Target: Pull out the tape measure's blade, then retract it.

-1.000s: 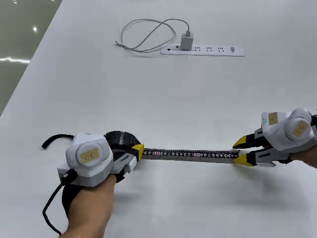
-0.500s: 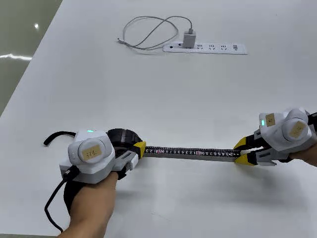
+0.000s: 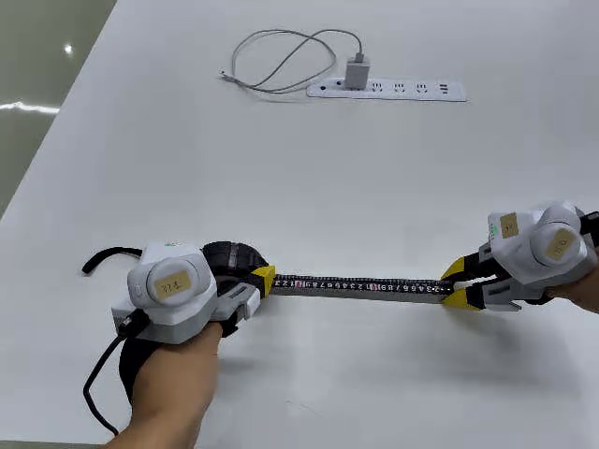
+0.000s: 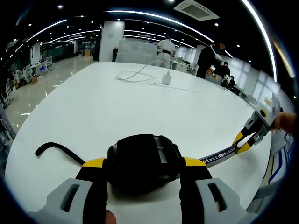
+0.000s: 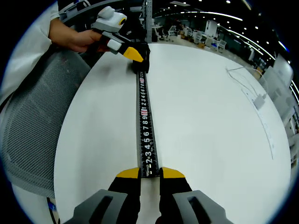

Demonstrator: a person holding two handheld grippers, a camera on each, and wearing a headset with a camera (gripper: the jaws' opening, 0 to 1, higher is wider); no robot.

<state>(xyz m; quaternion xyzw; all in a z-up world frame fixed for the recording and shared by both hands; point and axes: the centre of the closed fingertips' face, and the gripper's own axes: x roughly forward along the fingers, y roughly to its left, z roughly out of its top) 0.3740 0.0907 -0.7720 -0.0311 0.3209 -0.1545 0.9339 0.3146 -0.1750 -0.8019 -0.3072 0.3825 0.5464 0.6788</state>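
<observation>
Left tongs (image 4: 144, 162) clamped on both sides of tape measure case (image 3: 229, 257), which sits on tabletop (image 3: 328, 178). Right tongs (image 5: 149, 173) pinched together on blade (image 3: 360, 286) tip. Blade extended, running straight from case to right tongs.

Blade (image 5: 146, 135) end hidden in right tongs (image 5: 149, 175), case (image 3: 232, 256) half behind left gripper (image 3: 253, 286)

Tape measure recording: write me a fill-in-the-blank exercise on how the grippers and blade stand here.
The left gripper is shut on the tape measure's ____ case. The right gripper is shut on the tip of the blade, whose printed numbers face ____. In the head view, the charger sits near the ____ end of the power strip.
Missing words: black; up; left.
</observation>
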